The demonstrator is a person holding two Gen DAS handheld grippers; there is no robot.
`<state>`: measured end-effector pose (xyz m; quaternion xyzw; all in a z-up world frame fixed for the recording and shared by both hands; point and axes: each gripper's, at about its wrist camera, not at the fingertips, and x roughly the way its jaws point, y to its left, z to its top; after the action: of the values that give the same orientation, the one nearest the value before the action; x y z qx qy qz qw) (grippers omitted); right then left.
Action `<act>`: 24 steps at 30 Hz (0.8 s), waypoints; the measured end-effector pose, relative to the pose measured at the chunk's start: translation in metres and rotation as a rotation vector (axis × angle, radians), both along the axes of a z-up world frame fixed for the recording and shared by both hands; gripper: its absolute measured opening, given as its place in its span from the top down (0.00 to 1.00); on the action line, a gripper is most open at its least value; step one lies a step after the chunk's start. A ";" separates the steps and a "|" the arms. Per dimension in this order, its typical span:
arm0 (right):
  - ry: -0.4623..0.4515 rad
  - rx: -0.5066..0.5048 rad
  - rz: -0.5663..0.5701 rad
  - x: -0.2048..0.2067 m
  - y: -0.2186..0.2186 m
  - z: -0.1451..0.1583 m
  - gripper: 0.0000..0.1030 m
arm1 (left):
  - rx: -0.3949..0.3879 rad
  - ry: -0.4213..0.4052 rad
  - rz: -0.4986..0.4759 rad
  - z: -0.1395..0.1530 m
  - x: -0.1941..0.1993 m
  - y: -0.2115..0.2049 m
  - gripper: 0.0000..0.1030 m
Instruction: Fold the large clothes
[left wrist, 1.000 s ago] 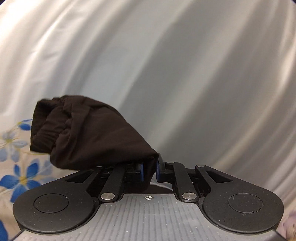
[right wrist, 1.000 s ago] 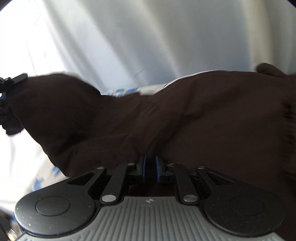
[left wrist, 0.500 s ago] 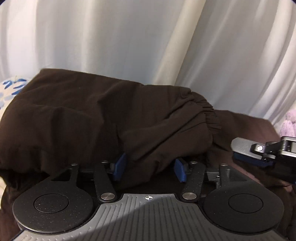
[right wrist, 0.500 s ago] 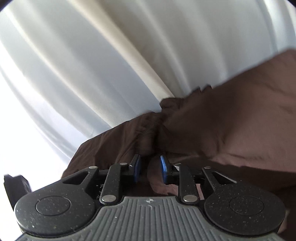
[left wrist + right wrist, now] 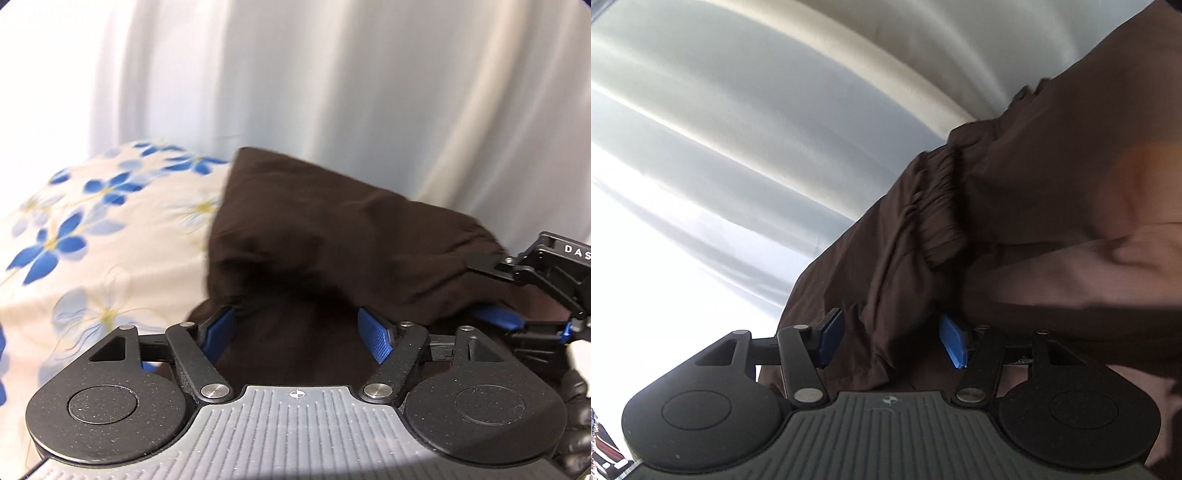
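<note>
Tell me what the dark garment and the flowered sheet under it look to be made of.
Garment: dark brown woven cloth, matte and thin, probably cotton or a blend; it creases softly and has a gathered elastic band. Sheet: cream printed fabric with blue flowers, smooth and matte, likely cotton or polyester; blur leaves the weave unclear.

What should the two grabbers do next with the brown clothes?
Probably pull both straight back, off the brown garment. The left gripper and right gripper both have jaws opening, with loose cloth between the pads, not pinched. The garment lies bunched on the flowered sheet, so backing away should leave the fold undisturbed.
</note>
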<state>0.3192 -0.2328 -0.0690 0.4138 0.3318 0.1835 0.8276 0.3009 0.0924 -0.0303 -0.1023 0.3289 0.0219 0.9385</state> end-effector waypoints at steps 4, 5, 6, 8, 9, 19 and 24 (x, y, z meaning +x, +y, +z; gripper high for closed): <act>0.027 -0.097 -0.029 0.011 0.015 0.009 0.86 | 0.044 0.042 0.074 -0.008 0.017 0.020 0.35; 0.013 -0.124 -0.032 0.006 0.014 0.016 0.90 | 0.036 0.047 0.089 -0.009 0.019 0.026 0.34; -0.029 -0.147 -0.046 -0.001 0.013 0.027 0.91 | 0.020 0.048 0.096 -0.009 0.012 0.030 0.33; -0.134 -0.156 -0.090 -0.025 0.002 0.053 0.92 | -0.017 0.052 0.104 -0.011 0.010 0.039 0.32; -0.177 -0.152 -0.118 -0.041 -0.009 0.064 0.92 | -0.026 0.052 0.104 -0.010 0.008 0.041 0.31; -0.071 -0.239 -0.254 -0.070 -0.089 0.028 0.89 | 0.036 0.096 -0.007 -0.009 -0.008 0.021 0.18; -0.037 -0.202 -0.247 -0.083 -0.103 0.007 0.78 | -0.050 0.015 0.027 0.024 -0.033 0.034 0.13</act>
<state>0.2364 -0.3361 -0.0616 0.3628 0.2796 0.0536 0.8873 0.2679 0.1260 -0.0058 -0.1300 0.3349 0.0272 0.9328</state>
